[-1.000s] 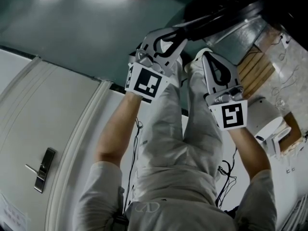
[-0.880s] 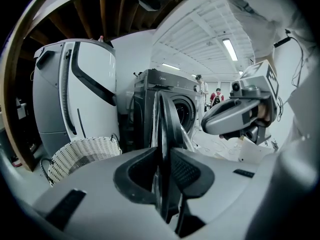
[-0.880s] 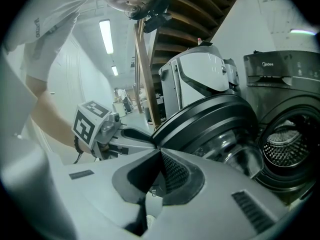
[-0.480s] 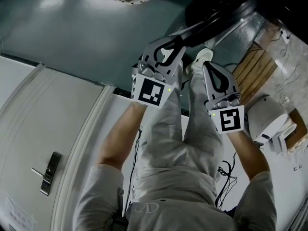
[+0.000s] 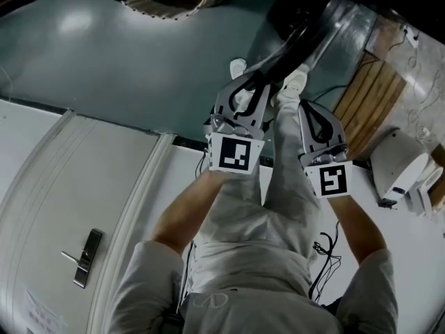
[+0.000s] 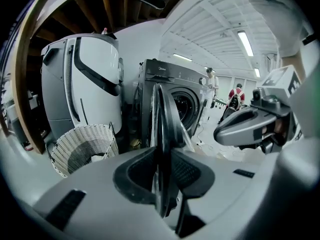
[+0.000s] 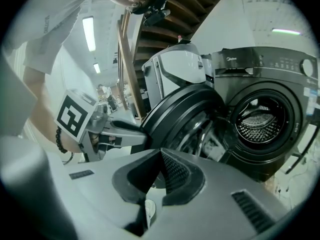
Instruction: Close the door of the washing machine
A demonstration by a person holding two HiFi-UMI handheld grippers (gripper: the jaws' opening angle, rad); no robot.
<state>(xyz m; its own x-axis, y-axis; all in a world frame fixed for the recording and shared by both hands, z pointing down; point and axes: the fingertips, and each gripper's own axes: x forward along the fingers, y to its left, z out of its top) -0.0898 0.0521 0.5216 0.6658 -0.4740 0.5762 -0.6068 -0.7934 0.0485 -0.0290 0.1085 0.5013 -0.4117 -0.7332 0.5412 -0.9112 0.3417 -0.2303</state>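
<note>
- The left gripper [image 6: 161,156] has its jaws partway apart, clamped on the rim of the door [image 6: 163,111]. The door runs edge-on, straight ahead of the gripper.
- The right gripper [image 7: 159,156] is closed on nothing, near the door but apparently not touching it.
- The door must swing toward the drum opening [image 7: 260,121] of the washing machine [image 7: 280,74].
- The left gripper view shows the grip, and only the right gripper view shows how wide the door gapes.

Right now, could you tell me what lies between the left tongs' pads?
The washing machine door, edge-on and clamped by the left tongs; the left gripper view shows it.
</note>
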